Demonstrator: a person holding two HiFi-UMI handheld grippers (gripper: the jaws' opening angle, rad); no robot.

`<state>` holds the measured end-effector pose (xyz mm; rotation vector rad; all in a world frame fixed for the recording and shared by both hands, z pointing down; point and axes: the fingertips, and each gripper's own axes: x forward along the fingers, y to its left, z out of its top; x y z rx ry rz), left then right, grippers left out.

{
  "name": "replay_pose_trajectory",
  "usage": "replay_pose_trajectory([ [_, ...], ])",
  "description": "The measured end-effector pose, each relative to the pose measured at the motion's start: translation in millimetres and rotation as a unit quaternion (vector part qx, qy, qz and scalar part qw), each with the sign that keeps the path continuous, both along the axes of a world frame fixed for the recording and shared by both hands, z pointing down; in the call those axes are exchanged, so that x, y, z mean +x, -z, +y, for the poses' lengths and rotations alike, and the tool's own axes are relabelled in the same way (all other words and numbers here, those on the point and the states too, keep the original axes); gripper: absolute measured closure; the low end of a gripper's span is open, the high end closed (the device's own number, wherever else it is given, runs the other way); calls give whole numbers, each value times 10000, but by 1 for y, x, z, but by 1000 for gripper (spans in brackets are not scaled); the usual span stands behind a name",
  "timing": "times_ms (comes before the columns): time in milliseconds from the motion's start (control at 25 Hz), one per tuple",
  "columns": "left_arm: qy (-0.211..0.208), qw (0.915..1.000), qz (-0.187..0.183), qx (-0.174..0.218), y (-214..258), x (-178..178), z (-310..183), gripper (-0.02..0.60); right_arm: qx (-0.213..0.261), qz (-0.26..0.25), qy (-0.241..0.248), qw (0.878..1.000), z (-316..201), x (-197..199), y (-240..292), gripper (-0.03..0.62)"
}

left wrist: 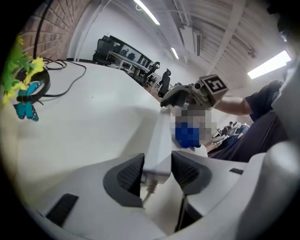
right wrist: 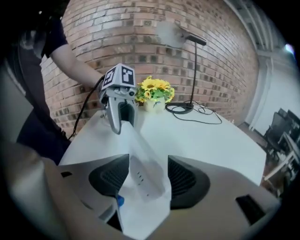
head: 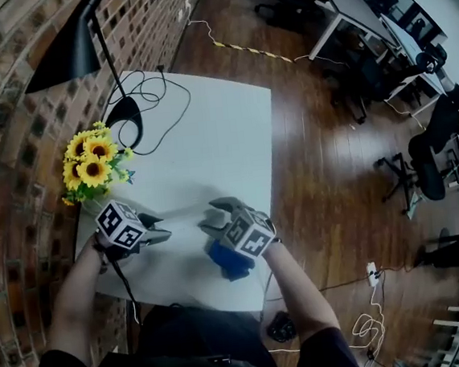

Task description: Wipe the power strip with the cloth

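On the white table (head: 232, 130), near its front edge, the power strip (left wrist: 159, 136) is held at both ends. Its cabled end is clamped between the pads of the left gripper (left wrist: 157, 163), whose jaws are drawn in to the strip's narrow side, and the cable (left wrist: 149, 190) is seen trailing out towards the camera. The other end is taken between the jaws of the right gripper (right wrist: 148, 169), which are set wider, across the strip's broad face. Both pads are touched by its edges, and the strip is seen lying askew between them. The blue cloth (head: 227, 261) is bunched beneath the right gripper, close to that end of the strip; in the right gripper view a corner of it is glimpsed below one jaw. Whether it is touched by the strip cannot be told. Further back on the left, a bunch of sunflowers (head: 90, 164) is stood against the brick wall (head: 13, 119), and a black desk lamp (head: 123, 112) is placed behind it, its cord looped over the tabletop.
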<state>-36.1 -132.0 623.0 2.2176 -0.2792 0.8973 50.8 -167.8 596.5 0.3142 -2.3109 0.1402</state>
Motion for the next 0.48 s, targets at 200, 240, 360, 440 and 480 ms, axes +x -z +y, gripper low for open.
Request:
replay_pose_trajectory([
  [200, 166, 9976, -86, 673, 1, -1, -15, 365, -739, -207, -209, 9968, -6, -6, -12, 350],
  [240, 473, 9937, -80, 1013, 6, -5, -26, 351, -924, -243, -369, 9947, -10, -6, -15, 352],
  [360, 1569, 9635, 30, 2167, 36, -23, -54, 341, -1582, -301, -933, 9825, -21, -4, -30, 352],
  [440, 1577, 9492, -151, 2720, 47, -22, -51, 341, -1765, -357, -1037, 9782, -25, -1, -34, 355],
  [480, 1323, 9466, -365, 2919, 45, -16, -43, 341, -1742, -412, -1008, 9787, -25, 0, -32, 353],
])
